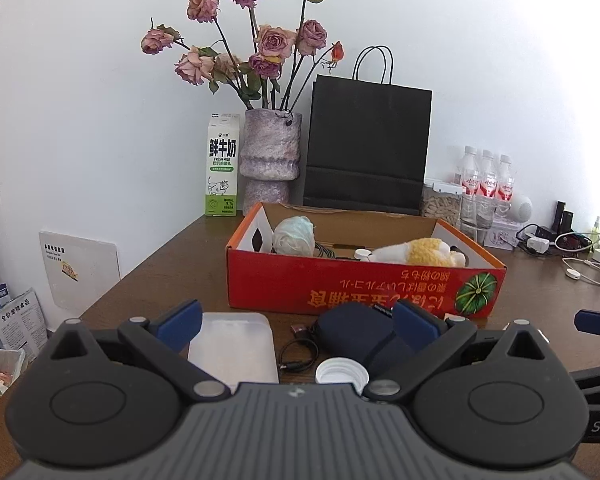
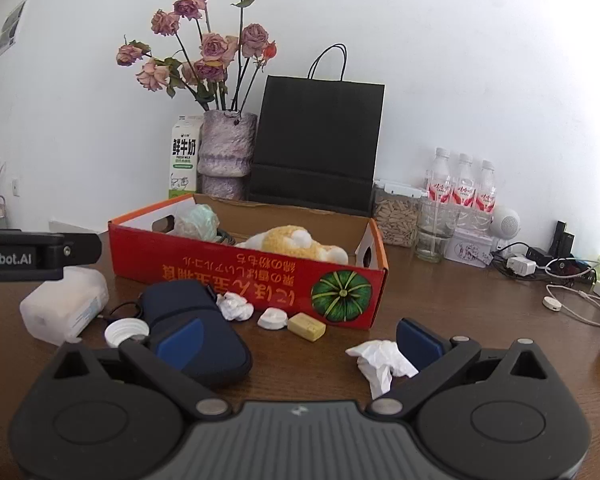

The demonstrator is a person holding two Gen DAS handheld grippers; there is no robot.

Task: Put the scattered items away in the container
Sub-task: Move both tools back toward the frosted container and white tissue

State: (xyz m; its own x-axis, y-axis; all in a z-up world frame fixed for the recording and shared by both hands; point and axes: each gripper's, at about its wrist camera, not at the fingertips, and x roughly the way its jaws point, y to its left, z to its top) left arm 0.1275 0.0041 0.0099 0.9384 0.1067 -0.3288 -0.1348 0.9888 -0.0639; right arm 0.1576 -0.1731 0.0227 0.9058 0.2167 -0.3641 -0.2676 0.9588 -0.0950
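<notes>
While both jaws stand wide apart and hold nothing, the left hand-held gripper (image 1: 298, 322) and the right hand-held gripper (image 2: 300, 340) hover low over the worktop (image 2: 460, 308), on the near side of the red cardboard box (image 2: 260, 276).

Between the left fingers lie a frosted plastic case (image 1: 233, 346), a coiled black cable (image 1: 298, 354), a white screw cap (image 1: 342, 372) and a dark blue pouch (image 1: 356, 330), all just in front of the box. Between the right fingers lies a crumpled white tissue (image 2: 380, 360), near the box's front right corner. Closer to the front wall of the box rest a smaller tissue ball (image 2: 235, 306), a small white round piece (image 2: 272, 318) and a yellow block (image 2: 306, 326), side by side.

Inside the box there are a yellow and white plush toy (image 2: 296, 244) and a pale crumpled bundle (image 2: 198, 220). Behind the box stand a vase of dried roses (image 2: 226, 152), a milk carton (image 2: 184, 160) and a black paper bag (image 2: 320, 140).
</notes>
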